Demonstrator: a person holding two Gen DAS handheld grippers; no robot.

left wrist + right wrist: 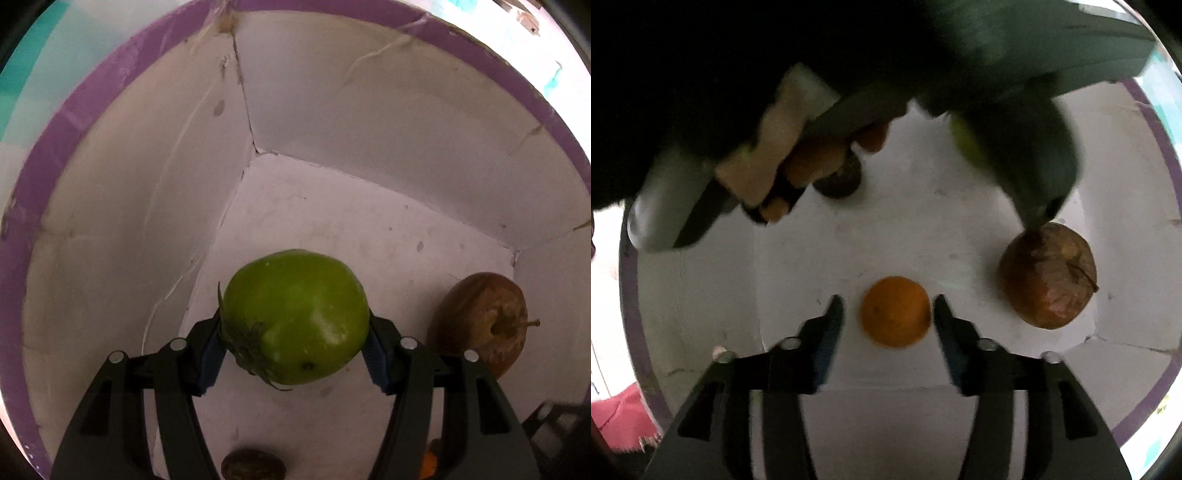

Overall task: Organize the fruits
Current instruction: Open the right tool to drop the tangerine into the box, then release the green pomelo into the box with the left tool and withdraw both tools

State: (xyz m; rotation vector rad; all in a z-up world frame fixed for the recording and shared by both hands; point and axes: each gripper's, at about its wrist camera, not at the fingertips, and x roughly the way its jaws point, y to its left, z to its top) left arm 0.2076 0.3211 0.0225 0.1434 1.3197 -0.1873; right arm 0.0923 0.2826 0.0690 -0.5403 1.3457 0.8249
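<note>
In the left wrist view, a green fruit [295, 317] is pinched between the blue pads of the left gripper [295, 343], one pad pressed to each side of it (a dried, stringy stem end shows at its lower left). It is held inside a white box [388, 110] with a purple rim, above the floor. Just beside the right finger, a brown, wrinkled apple [482, 323] is seen against the box wall — stem pointing right. At the bottom edge a dark round fruit [253, 466] is partly cut off.

In the right wrist view, the right gripper [888, 314] is spread open, with an orange [894, 312] framed between its fingertips, neither pad touching it. Farther right the brown apple [1049, 275] lies on the box floor. Beyond, the dark fruit [838, 182] is half hidden behind a hand [783, 155] — blurred — gripping the other tool.
</note>
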